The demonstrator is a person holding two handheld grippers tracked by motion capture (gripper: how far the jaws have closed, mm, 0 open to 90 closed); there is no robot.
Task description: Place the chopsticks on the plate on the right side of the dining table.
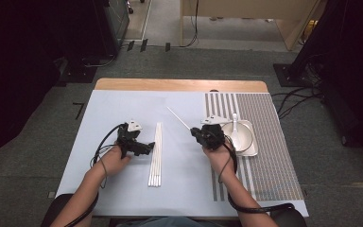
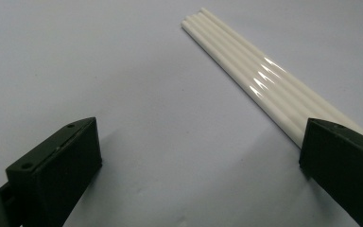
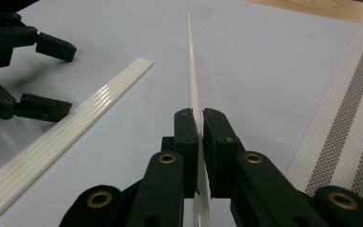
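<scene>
— White chopstick (image 3: 192, 80) pinched tight in the right gripper (image 3: 199, 120), tip raised off the mat, just right of the row of chopsticks (image 1: 155, 153).
— And the left gripper (image 1: 144, 147)?
— Jaws spread wide, holding nothing, resting at the row's left edge.
— Best approach?
— I'd say keep it parallel to the row, lower it level, then let go. Bowl (image 1: 246, 146) sits beyond, well right.

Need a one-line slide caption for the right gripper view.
Right gripper shut on a single white chopstick, lifted beside the remaining row of chopsticks.
</scene>
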